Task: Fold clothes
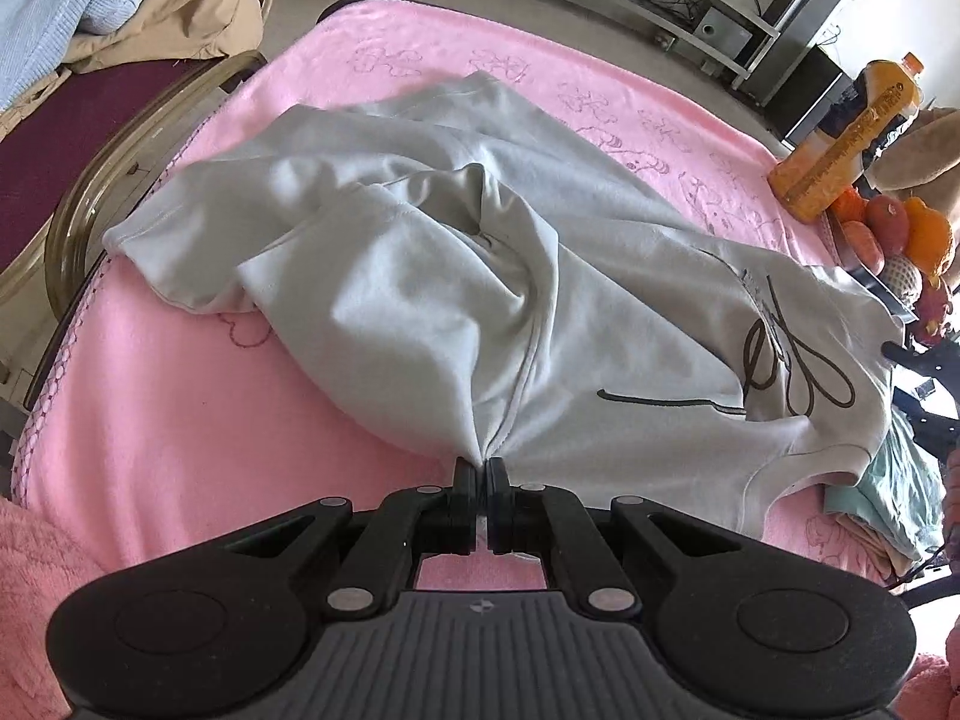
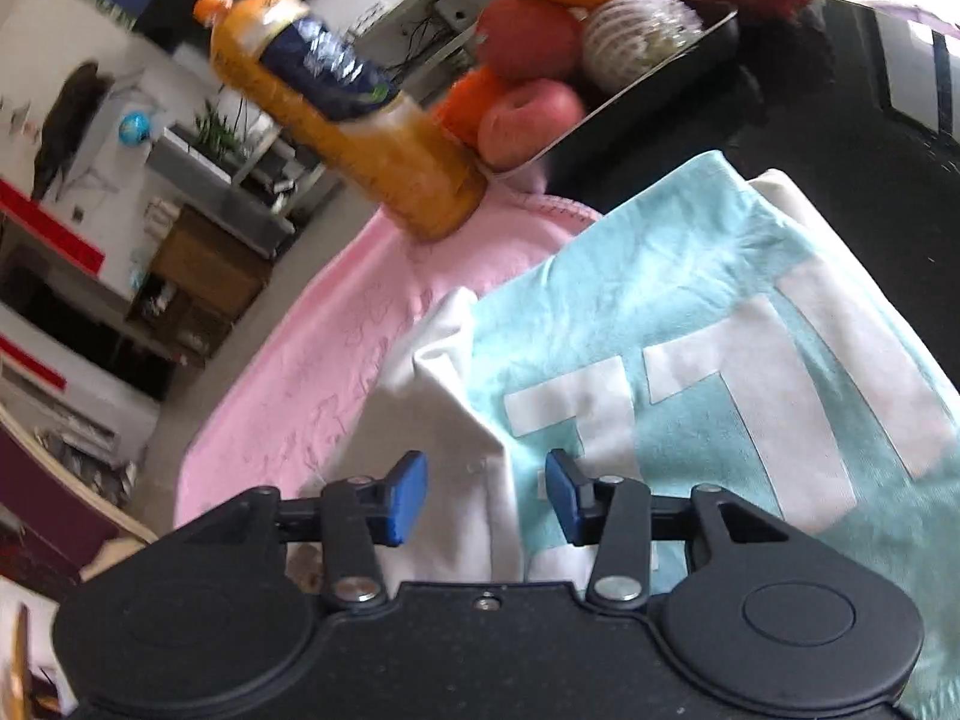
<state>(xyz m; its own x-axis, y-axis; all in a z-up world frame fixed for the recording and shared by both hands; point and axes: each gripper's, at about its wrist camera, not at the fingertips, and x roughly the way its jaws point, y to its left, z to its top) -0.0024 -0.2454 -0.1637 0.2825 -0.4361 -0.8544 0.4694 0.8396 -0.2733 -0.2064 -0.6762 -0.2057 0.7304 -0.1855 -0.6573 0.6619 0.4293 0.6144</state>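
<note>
juice bottle (image 2: 336, 114) blurred, fruit tray (image 2: 654, 84) cropped at top

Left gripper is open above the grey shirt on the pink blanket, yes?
Not open. In the left wrist view the left gripper is shut on a pinch of the grey shirt, which does lie on the pink blanket.
</note>
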